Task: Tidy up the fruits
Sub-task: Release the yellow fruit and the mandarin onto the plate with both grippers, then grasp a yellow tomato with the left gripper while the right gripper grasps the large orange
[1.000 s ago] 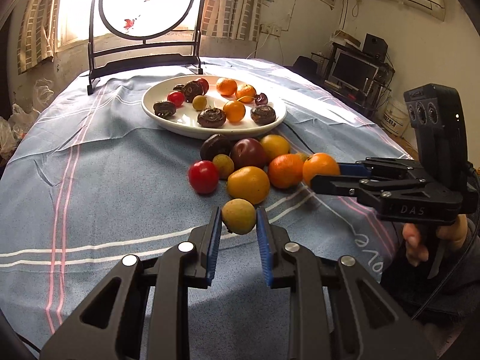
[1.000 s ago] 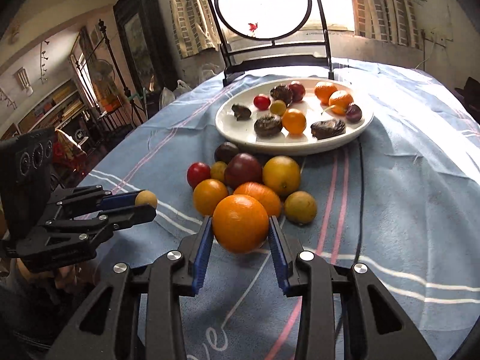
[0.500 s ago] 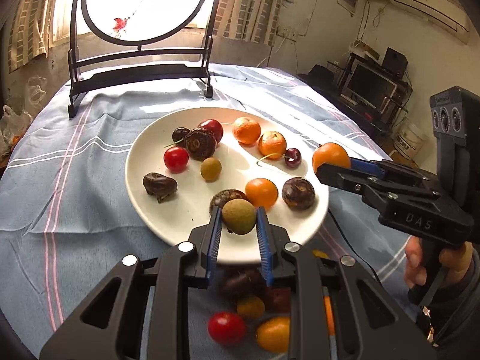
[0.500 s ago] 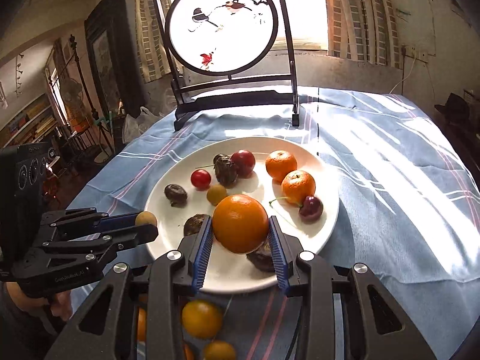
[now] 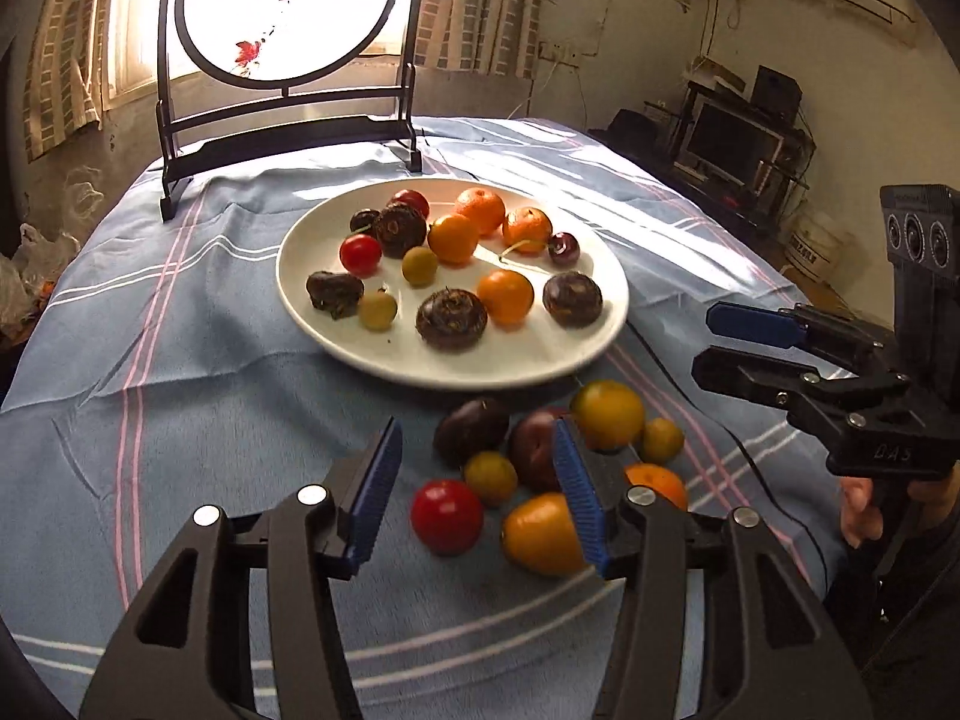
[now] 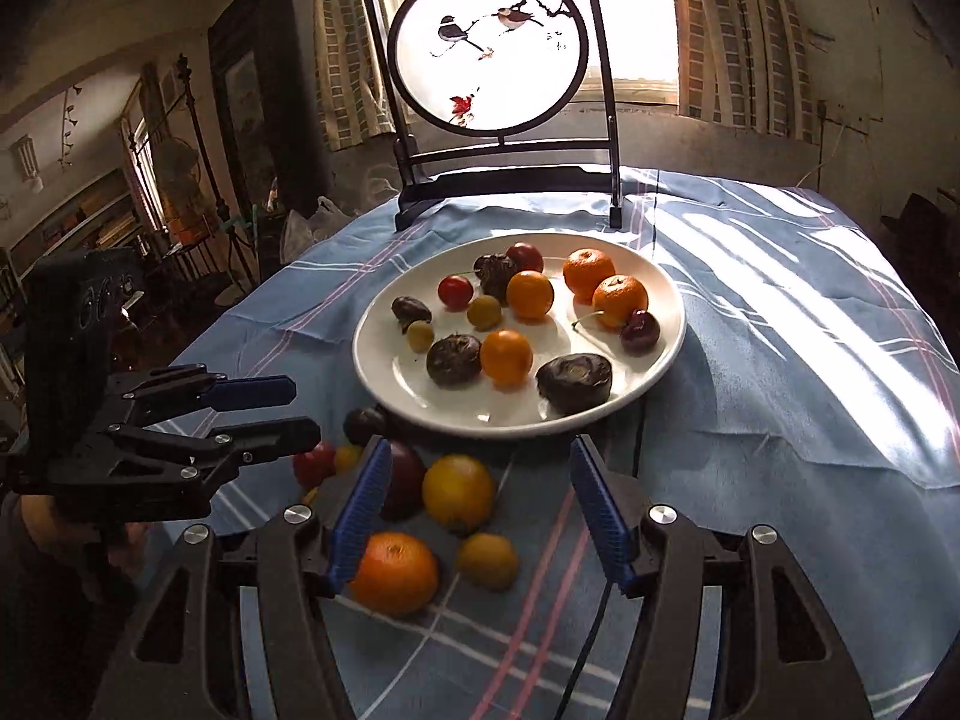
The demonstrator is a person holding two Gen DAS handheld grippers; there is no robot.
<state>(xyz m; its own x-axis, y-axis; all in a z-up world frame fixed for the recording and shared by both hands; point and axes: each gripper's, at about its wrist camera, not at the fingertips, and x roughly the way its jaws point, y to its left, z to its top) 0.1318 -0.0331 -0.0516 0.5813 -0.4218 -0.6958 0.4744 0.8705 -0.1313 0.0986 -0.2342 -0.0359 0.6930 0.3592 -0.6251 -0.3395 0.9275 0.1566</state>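
Your left wrist camera looks forward and down from close range, left of the white plate (image 5: 456, 369). Your right wrist camera faces likewise from the right. Both share the plate and loose fruit (image 6: 458, 492).

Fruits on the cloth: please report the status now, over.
Left tool open, empty. Right tool open, empty. Plate loaded; loose fruits wait on cloth before it. Nothing blocks.
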